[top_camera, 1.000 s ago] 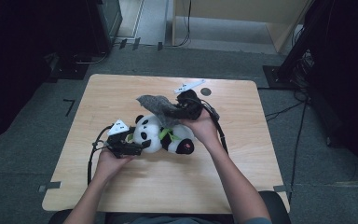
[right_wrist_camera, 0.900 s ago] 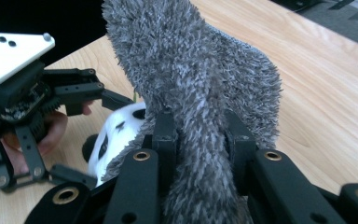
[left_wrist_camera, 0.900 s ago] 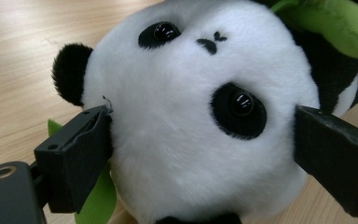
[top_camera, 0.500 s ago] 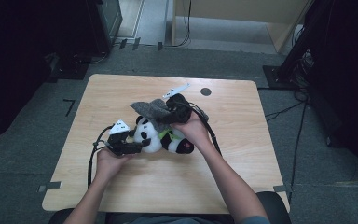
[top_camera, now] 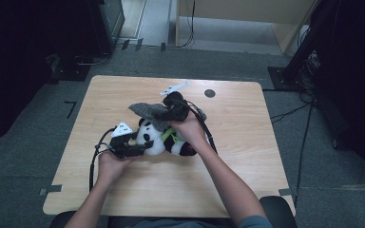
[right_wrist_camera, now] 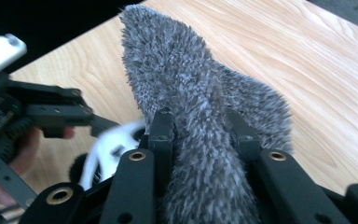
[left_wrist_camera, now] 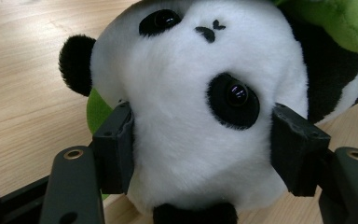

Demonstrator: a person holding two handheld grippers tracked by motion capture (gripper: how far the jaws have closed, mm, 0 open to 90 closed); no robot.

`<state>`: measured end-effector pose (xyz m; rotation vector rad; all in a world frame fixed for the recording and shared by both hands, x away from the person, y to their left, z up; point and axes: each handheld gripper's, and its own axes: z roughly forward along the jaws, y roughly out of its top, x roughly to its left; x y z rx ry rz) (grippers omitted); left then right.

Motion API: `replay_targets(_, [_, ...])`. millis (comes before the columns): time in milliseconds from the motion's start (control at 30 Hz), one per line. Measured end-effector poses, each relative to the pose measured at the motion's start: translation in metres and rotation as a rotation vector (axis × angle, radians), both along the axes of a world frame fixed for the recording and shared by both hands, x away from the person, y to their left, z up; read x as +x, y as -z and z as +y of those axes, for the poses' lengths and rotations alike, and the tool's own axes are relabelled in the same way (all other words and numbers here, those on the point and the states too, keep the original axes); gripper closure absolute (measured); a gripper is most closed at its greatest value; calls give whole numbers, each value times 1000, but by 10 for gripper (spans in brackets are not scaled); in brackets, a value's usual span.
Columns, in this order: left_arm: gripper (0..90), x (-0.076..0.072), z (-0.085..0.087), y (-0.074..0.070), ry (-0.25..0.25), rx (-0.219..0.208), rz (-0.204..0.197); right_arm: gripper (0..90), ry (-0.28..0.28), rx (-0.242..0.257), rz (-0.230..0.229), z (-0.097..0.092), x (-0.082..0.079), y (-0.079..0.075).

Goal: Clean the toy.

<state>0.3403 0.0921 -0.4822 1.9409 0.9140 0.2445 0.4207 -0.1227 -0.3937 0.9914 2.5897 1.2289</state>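
The fingers (left_wrist_camera: 114, 149) of the left gripper (top_camera: 129, 145) have just been closing and press both sides of the plush panda (left_wrist_camera: 200, 107) head, which lies mid-table (top_camera: 247, 161). The right gripper (right_wrist_camera: 205, 126) pinches a grey fuzzy cloth (right_wrist_camera: 186, 93), its jaws just having narrowed. The cloth hides part of the panda in the high view; the panda's lower body is cut off in the left gripper view.
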Motion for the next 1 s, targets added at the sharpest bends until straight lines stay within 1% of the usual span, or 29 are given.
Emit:
replay_targets(33, [339, 0, 0, -1, -3, -2, -1, 696, -11, -8, 0, 4, -1, 0])
replay_targets(67, [353, -1, -1, -1, -9, 3, -5, 688, -33, -53, 7, 14, -2, 5])
replay_targets(100, [360, -1, -1, -1, -9, 3, -5, 688, -33, -53, 7, 14, -2, 5])
replay_targets(133, [364, 0, 0, -1, -12, 2, 2, 685, -32, -60, 12, 16, 0, 10])
replay_targets(233, [376, 0, -1, -2, -17, 1, 5, 694, -21, -14, 44, 9, 5, 14])
replay_targets(300, [384, -1, -3, -2, -26, 7, 7, 706, -18, -15, 47, 6, 6, 15])
replay_targets(367, [395, -1, -3, -3, -31, 11, 12, 710, -6, -37, 39, 2, 6, 14])
replay_targets(500, [403, 0, -3, -3, -31, 6, 20, 712, 27, -72, 31, -10, 8, 12])
replay_targets(600, [403, 0, -3, -3, -29, 4, 17, 716, 39, -70, 34, -24, 9, 10])
replay_targets(633, [402, 0, -3, -3, -29, 4, 17, 716, 39, -70, 34, -24, 9, 10])
replay_targets(667, [401, 1, -2, -3, -28, -2, 21, 715, 47, -70, 21, -31, 9, 6])
replay_targets(733, [396, 1, -2, -2, -27, -6, 21, 713, 55, -72, 15, -34, 9, 4])
replay_targets(767, [391, 2, 0, -1, -19, -12, 23, 714, 70, -77, 1, -41, 9, 0])
replay_targets(800, [383, 2, 0, -1, -19, -12, 23, 714, 70, -77, 1, -41, 9, 0])
replay_targets(867, [376, 2, 1, -1, -15, -18, 23, 716, 90, -76, 2, -51, 10, -3])
replay_targets(933, [374, 2, 1, -1, -14, -17, 22, 716, 99, -79, -1, -54, 10, -5])
replay_targets(967, [372, 2, 1, -1, -12, -14, 18, 715, 120, -90, -5, -61, 11, -7])
replay_targets(1000, [370, 2, 1, 0, -12, -14, 17, 716, 127, -95, -3, -65, 11, -8])
